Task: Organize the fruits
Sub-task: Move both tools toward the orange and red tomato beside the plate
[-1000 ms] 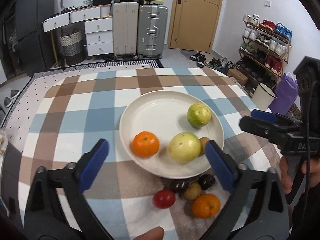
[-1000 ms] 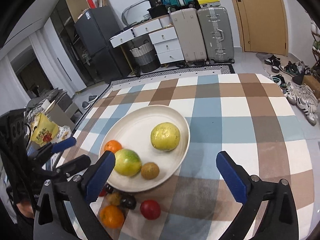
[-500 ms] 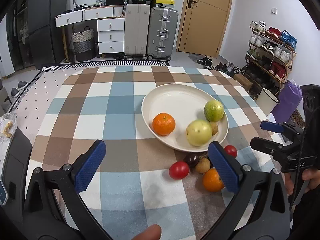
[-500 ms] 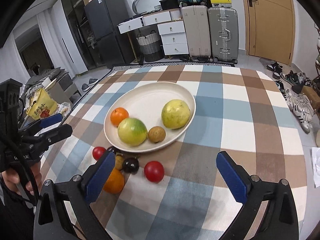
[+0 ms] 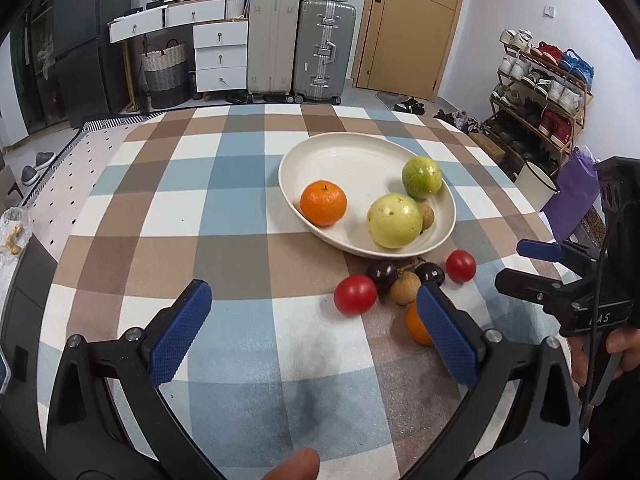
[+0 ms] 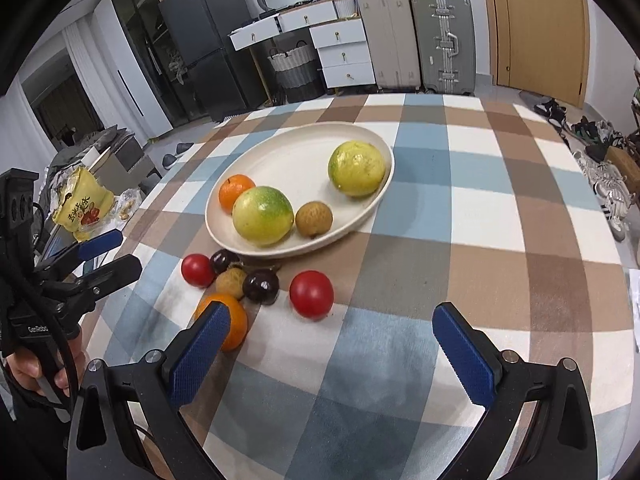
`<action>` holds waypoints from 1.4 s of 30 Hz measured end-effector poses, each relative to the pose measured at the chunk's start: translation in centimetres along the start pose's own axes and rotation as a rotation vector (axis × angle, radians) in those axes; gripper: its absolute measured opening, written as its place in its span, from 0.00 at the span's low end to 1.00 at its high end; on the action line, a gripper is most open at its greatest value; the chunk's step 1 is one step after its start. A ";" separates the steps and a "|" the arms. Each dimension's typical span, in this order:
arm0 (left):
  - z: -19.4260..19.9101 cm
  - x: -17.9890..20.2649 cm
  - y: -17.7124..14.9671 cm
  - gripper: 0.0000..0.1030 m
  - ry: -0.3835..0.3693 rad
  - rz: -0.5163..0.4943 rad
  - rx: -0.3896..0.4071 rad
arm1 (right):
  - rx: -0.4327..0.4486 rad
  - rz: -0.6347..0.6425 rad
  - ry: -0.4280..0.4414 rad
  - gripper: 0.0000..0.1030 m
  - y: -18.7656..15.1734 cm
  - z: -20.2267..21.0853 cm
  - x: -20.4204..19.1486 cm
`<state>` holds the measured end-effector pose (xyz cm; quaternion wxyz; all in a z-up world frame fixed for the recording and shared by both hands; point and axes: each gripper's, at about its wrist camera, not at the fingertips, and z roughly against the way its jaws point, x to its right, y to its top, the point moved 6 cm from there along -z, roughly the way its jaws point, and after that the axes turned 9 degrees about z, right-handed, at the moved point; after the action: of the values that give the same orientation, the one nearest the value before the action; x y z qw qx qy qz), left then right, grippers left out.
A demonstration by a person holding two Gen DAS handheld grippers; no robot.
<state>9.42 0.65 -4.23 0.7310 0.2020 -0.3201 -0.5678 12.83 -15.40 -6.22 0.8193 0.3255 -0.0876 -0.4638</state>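
A cream plate point(image 5: 344, 152) sits on a table covered by a checked cloth point(image 5: 240, 264) of blue, brown and white squares. Four fruits lie in the plate: an orange mandarin point(image 5: 323, 208) on its left side in the left wrist view, a pale yellow-green round fruit point(image 5: 394, 221) at the near rim, a greener round fruit point(image 5: 421, 178) behind it, and a small brown longan point(image 6: 313, 219) tucked between the two. Loose fruit lies on the cloth just off the plate's near rim — a red tomato point(image 5: 355, 294), a second red tomato point(image 5: 461, 266), two dark plums point(image 5: 382, 275) with another brown longan point(image 5: 405, 288) between them, all bunched close together, and an orange point(image 6: 234, 320) nearest the camera, partly hidden behind a blue pad in both views. The left gripper point(image 5: 316, 340) hangs over the cloth short of the loose fruit, its blue-padded fingers spread wide with nothing between them. The right gripper point(image 6: 332, 352) is likewise spread wide and empty, above bare cloth near the loose fruit — its left pad overlaps the orange in the view, but whether it touches cannot be told. Each gripper shows at the edge of the other's view, gripped by a hand point(image 6: 24, 368). Suitcases point(image 5: 298, 46) and white drawers point(image 5: 218, 56) stand against the far wall.
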 end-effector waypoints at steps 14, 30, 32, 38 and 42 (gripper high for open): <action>-1.6 2.9 -2.2 0.99 -0.041 -0.028 -0.060 | -0.041 0.037 -0.043 1.00 -1.9 -0.9 -0.2; -2.7 5.1 -4.0 0.99 -0.050 -0.090 -0.094 | -0.072 0.089 -0.094 0.99 -2.7 -1.4 0.1; -2.9 5.5 -4.1 0.99 -0.064 -0.098 -0.103 | -0.074 0.101 -0.090 0.99 -2.7 -1.5 0.1; -3.9 6.6 -4.9 0.84 -0.112 -0.127 -0.165 | -0.073 0.107 -0.059 0.84 -2.1 -2.0 0.0; -4.6 7.2 -5.5 0.82 -0.119 -0.143 -0.192 | -0.082 0.127 -0.061 0.80 -1.8 -2.7 -0.2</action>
<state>9.80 -8.07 -9.42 0.6844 0.1193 -0.2920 -0.6573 12.68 -14.62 -9.37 0.8568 0.2709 -0.1139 -0.4238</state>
